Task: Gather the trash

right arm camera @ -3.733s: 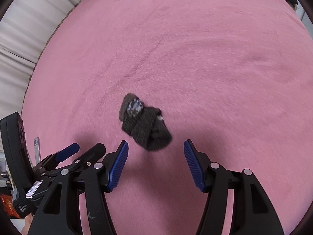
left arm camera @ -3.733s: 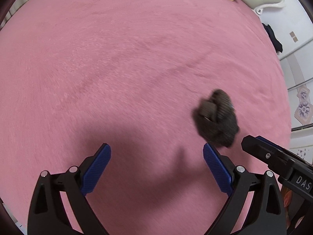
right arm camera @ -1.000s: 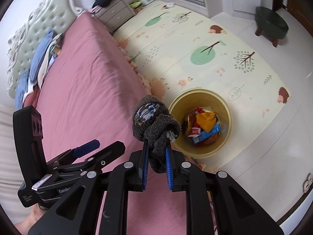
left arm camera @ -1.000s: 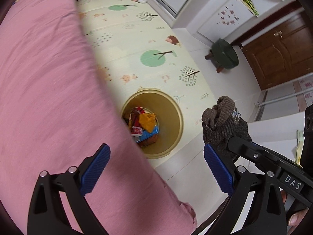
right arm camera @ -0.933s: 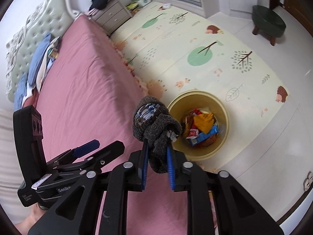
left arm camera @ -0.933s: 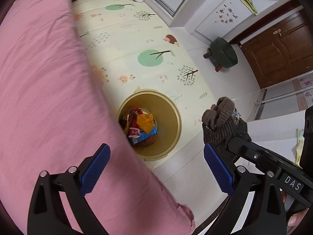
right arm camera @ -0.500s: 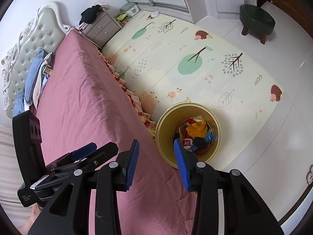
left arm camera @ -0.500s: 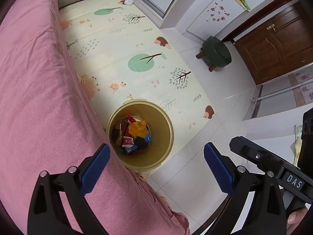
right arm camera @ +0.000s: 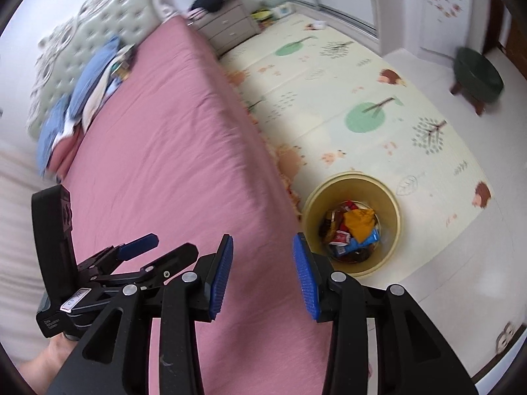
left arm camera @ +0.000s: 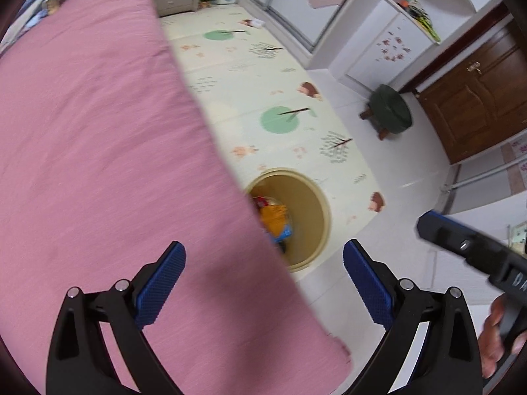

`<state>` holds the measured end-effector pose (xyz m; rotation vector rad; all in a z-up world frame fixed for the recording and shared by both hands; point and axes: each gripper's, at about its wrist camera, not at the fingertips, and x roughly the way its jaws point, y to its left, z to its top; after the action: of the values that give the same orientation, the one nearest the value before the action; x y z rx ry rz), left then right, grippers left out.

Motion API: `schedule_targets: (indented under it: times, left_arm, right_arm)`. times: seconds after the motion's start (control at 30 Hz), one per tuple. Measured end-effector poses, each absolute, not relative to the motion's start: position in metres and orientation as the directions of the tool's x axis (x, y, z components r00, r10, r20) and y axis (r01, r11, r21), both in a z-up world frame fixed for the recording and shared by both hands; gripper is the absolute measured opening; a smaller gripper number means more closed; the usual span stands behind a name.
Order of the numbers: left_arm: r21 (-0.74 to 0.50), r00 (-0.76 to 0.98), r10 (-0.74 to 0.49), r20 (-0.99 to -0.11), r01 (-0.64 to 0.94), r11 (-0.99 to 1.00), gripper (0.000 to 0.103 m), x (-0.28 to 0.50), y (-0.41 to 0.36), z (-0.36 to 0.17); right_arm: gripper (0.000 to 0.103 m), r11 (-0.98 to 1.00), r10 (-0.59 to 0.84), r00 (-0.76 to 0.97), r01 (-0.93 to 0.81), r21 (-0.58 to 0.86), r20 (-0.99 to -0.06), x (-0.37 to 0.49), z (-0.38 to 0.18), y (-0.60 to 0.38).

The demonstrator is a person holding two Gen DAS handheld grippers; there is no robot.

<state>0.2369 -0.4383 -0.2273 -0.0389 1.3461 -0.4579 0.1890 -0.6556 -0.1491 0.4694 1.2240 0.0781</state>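
Note:
A yellow bin (right arm camera: 393, 199) stands on the floor beside the pink bed (right arm camera: 164, 138), holding colourful wrappers (right arm camera: 354, 227) and a dark lump (right arm camera: 357, 256) at the pile's near side. My right gripper (right arm camera: 263, 238) hangs open above the bed's edge, left of the bin, with nothing between its blue pads. My left gripper (left arm camera: 263, 247) is wide open and empty over the bed (left arm camera: 98, 138); the bed's edge hides part of the bin (left arm camera: 324, 210). In the right wrist view the left gripper (right arm camera: 174, 244) sits at the lower left.
A patterned play mat (right arm camera: 362, 75) covers the floor beyond the bin. A dark green stool (right arm camera: 477, 69) stands at the far right. A grey nightstand (right arm camera: 230, 29) is beside the headboard, with blue bedding (right arm camera: 82, 95) piled there. A brown door (left arm camera: 477, 98) is far right.
A second ago my right gripper was shut on a dark rolled sock above the bin; its jaws have opened and the sock is gone from them. Both grippers have risen and drawn back over the bed.

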Motion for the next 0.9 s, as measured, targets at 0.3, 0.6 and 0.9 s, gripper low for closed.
schedule_targets:
  times: [0.3, 0.6, 0.9]
  left_arm:
    - [-0.271, 0.18, -0.291, -0.94, 0.126, 0.954, 0.096, 0.186, -0.315, -0.215]
    - [-0.253, 0.206, -0.247, -0.947, -0.002, 0.968, 0.097, 0.133, -0.234, -0.203]
    - [-0.202, 0.288, -0.169, -0.943, -0.09, 0.975, 0.097, 0.089, -0.178, -0.148]
  right_arm:
    - [0.046, 0.911, 0.385, 0.268, 0.04, 0.41, -0.883, 0.17, -0.143, -0.545]
    - [0.059, 0.913, 0.406, 0.221, -0.058, 0.404, -0.887, 0.146, -0.131, -0.46]
    - [0.069, 0.919, 0.395, 0.235, -0.105, 0.381, -0.888, 0.12, -0.081, -0.402]
